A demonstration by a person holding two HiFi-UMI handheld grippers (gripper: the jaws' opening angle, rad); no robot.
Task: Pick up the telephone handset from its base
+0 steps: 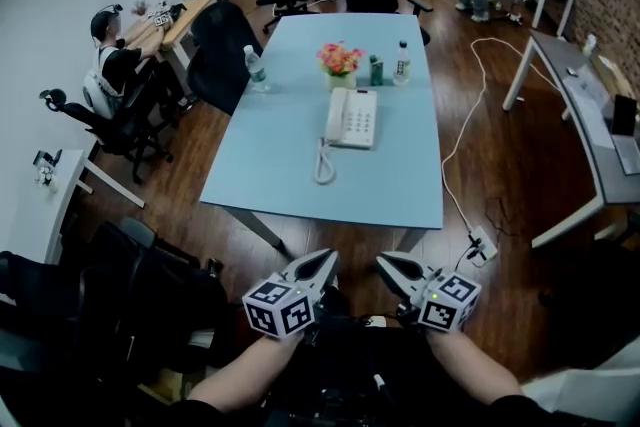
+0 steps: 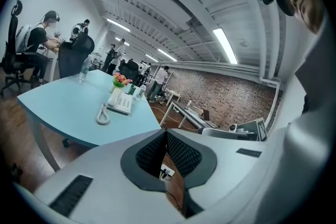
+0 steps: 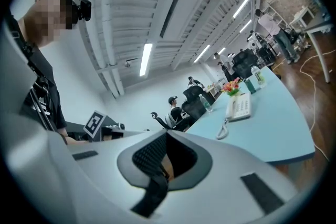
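A white telephone point(image 1: 352, 118) sits in the middle of the light blue table point(image 1: 290, 175), its handset point(image 1: 335, 115) resting on the left side of the base. The coiled cord point(image 1: 323, 165) loops toward the near edge. Both grippers hang low in front of the person, well short of the table. My left gripper point(image 1: 325, 262) is shut with nothing in it, and my right gripper point(image 1: 385, 264) beside it also stands shut and empty. In the left gripper view the telephone point(image 2: 121, 102) lies far beyond the left gripper point(image 2: 166, 131). In the right gripper view the telephone point(image 3: 240, 107) is equally distant from the right gripper point(image 3: 167, 132).
Behind the phone stand a flower pot point(image 1: 340, 61), a small green bottle point(image 1: 376, 70) and two water bottles point(image 1: 402, 62) point(image 1: 256, 68). Black office chairs point(image 1: 222, 50) ring the table. A power strip point(image 1: 481, 244) with a white cable lies on the floor at the right, beside a grey desk point(image 1: 585, 105).
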